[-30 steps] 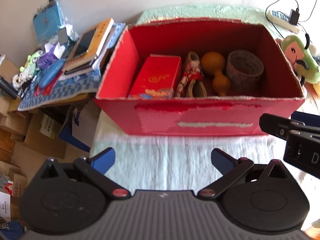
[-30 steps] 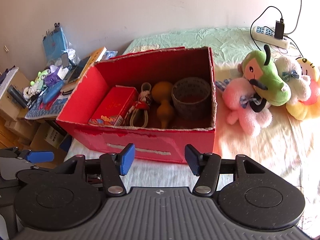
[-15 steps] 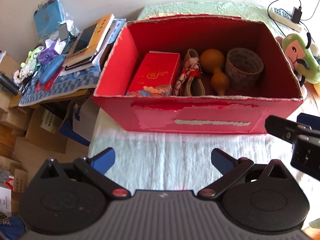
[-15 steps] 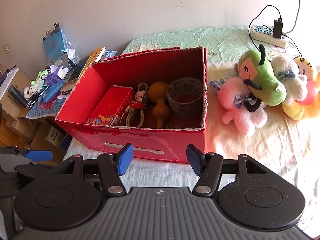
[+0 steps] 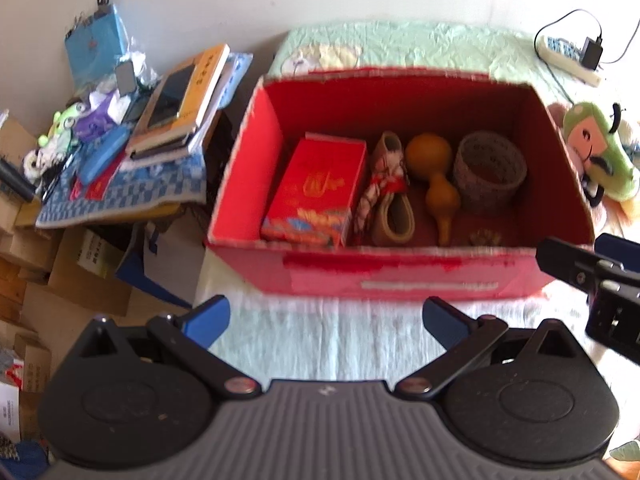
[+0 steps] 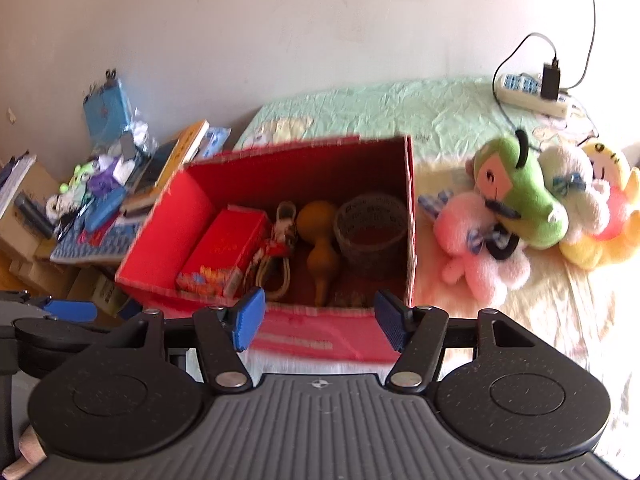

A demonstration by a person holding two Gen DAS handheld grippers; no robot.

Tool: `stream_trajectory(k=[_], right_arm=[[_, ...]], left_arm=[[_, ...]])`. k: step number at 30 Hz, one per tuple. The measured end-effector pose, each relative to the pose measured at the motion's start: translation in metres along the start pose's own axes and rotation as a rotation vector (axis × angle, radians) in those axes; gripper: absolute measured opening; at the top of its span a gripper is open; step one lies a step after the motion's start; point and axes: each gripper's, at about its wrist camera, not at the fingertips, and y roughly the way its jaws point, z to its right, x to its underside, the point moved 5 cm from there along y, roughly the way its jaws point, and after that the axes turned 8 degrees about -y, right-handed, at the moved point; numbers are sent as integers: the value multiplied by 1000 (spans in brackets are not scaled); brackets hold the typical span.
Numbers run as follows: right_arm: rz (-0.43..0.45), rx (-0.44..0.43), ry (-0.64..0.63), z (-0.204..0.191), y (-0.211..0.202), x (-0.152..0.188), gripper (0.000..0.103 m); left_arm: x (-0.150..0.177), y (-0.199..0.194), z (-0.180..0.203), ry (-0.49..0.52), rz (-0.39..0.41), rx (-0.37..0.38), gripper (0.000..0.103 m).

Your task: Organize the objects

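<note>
Red box [image 5: 400, 276] on the bed [image 5: 320, 344], near its left edge; inside, from left: red packet [image 5: 316, 188], rope bundle [image 5: 384, 192], gourd [image 5: 434, 184], woven basket [image 5: 490, 172]. Plush toys [image 6: 524, 200] just right of box. Left gripper [image 5: 326, 318] spread apart, holding nothing; right gripper [image 6: 318, 320] likewise apart, at box's front wall.

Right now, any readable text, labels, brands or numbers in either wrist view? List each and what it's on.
None can be read as it stands.
Red gift box in the red carton: gold emblem and characters, too blurred.
Orange book on the side stack: spine characters, too small.
Woven holder: patterned marks, illegible.
Cardboard box on the floor: dark print, blurred.
Pale strip on the carton's front: no text visible.
</note>
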Motion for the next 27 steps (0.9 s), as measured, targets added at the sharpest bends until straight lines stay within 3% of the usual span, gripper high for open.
stream_trajectory(k=[6, 13, 21, 25, 27], right_arm=[[45, 49, 11, -7, 6, -23, 64], [36, 105, 4, -12, 23, -31, 64], [20, 158, 40, -10, 36, -33, 64], [7, 184, 41, -11, 45, -34, 74], [3, 187, 43, -12, 48, -34, 74]], left_arm=[[-25, 0, -10, 16, 42, 21, 102], [-42, 15, -15, 39, 100, 52, 102], [-55, 36, -14, 58, 100, 76, 102], [-57, 43, -13, 71, 109, 76, 102], [-57, 47, -12, 76, 106, 82, 102]])
